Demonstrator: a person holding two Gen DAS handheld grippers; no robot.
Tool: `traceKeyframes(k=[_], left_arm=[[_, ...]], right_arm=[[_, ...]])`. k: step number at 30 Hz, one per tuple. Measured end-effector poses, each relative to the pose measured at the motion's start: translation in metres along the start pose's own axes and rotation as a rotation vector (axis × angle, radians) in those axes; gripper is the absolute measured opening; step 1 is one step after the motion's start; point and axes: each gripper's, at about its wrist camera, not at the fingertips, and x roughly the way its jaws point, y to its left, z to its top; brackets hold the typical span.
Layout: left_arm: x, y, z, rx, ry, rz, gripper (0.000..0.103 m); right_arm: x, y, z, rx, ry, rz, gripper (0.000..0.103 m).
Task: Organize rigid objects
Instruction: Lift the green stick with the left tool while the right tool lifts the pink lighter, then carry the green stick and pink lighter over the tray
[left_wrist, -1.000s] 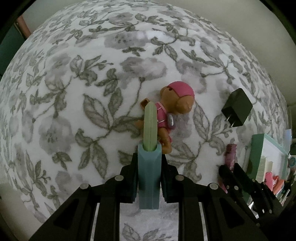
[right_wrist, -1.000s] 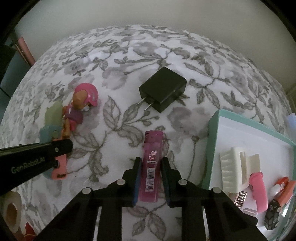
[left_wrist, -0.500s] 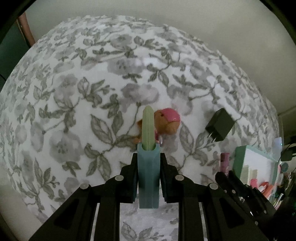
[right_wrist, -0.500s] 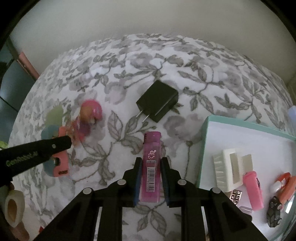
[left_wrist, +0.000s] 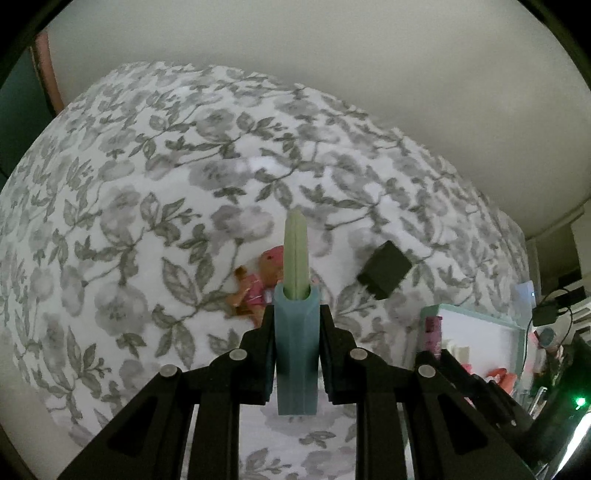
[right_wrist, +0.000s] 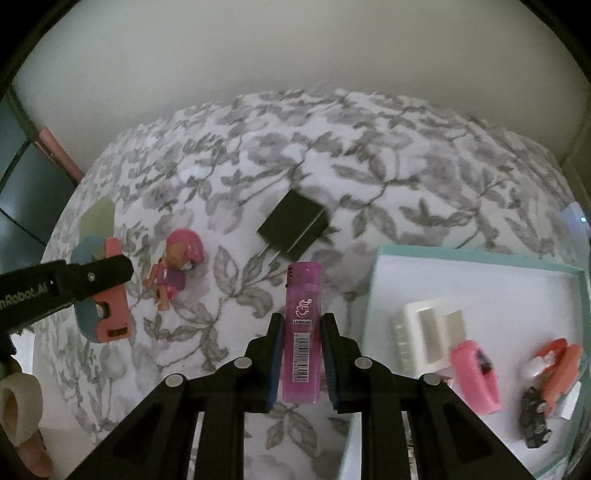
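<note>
My left gripper (left_wrist: 296, 332) is shut on a teal, green and pink utility knife (left_wrist: 295, 314), held above the floral cloth; it also shows in the right wrist view (right_wrist: 101, 291). My right gripper (right_wrist: 302, 354) is shut on a pink lighter (right_wrist: 302, 325), held above the cloth just left of the teal-rimmed white tray (right_wrist: 480, 258). A pink-helmeted puppy figure (right_wrist: 175, 266) lies on the cloth below the left gripper, partly hidden by the knife in the left wrist view (left_wrist: 255, 288). A black charger (right_wrist: 293, 225) lies beyond the lighter.
The tray holds a white comb-like piece (right_wrist: 424, 339), a pink sharpener (right_wrist: 476, 376), a red clip (right_wrist: 557, 362) and a dark toy car (right_wrist: 533, 417). A tape roll (right_wrist: 18, 406) sits at the left edge. A wall stands behind the table.
Both grippers have risen and pulled back with their objects; the table and its things look smaller and farther. The right gripper has shifted toward the tray.
</note>
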Motion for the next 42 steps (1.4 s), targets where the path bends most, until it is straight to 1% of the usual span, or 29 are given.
traceKeyframes(k=[2, 6, 10, 12, 14, 17, 19, 24, 28, 32, 37, 42], left_arm=[[-0.003, -0.009, 0.000, 0.013, -0.009, -0.016, 0.021], [-0.007, -0.033, -0.005, 0.048, -0.018, -0.034, 0.021], [-0.008, -0.065, -0.014, 0.103, -0.014, -0.077, 0.021], [-0.007, -0.081, -0.020, 0.134, -0.002, -0.104, 0.021], [-0.005, -0.100, -0.028, 0.169, 0.015, -0.135, 0.021], [-0.002, -0.124, -0.039, 0.214, 0.039, -0.171, 0.021], [0.001, -0.139, -0.046, 0.243, 0.059, -0.193, 0.021], [0.007, -0.167, -0.064, 0.310, 0.090, -0.215, 0.021], [0.016, -0.184, -0.077, 0.347, 0.125, -0.235, 0.021], [0.023, -0.195, -0.086, 0.367, 0.133, -0.216, 0.021], [0.033, -0.200, -0.092, 0.373, 0.153, -0.211, 0.021], [0.041, -0.202, -0.094, 0.372, 0.165, -0.205, 0.021]], right_arm=[[-0.008, -0.011, 0.003, 0.032, -0.016, 0.007, 0.021], [-0.024, -0.038, 0.007, 0.087, -0.046, -0.006, 0.021], [-0.038, -0.071, 0.006, 0.159, -0.071, -0.023, 0.021], [-0.045, -0.090, 0.005, 0.197, -0.085, -0.039, 0.021], [-0.052, -0.110, 0.001, 0.231, -0.098, -0.075, 0.021], [-0.060, -0.135, -0.004, 0.286, -0.110, -0.089, 0.021], [-0.067, -0.152, -0.008, 0.328, -0.118, -0.117, 0.021], [-0.077, -0.180, -0.018, 0.377, -0.126, -0.161, 0.021], [-0.076, -0.190, -0.022, 0.405, -0.121, -0.161, 0.021], [-0.073, -0.192, -0.024, 0.404, -0.110, -0.164, 0.021], [-0.061, -0.193, -0.026, 0.402, -0.064, -0.156, 0.022], [-0.054, -0.195, -0.029, 0.412, -0.039, -0.149, 0.022]])
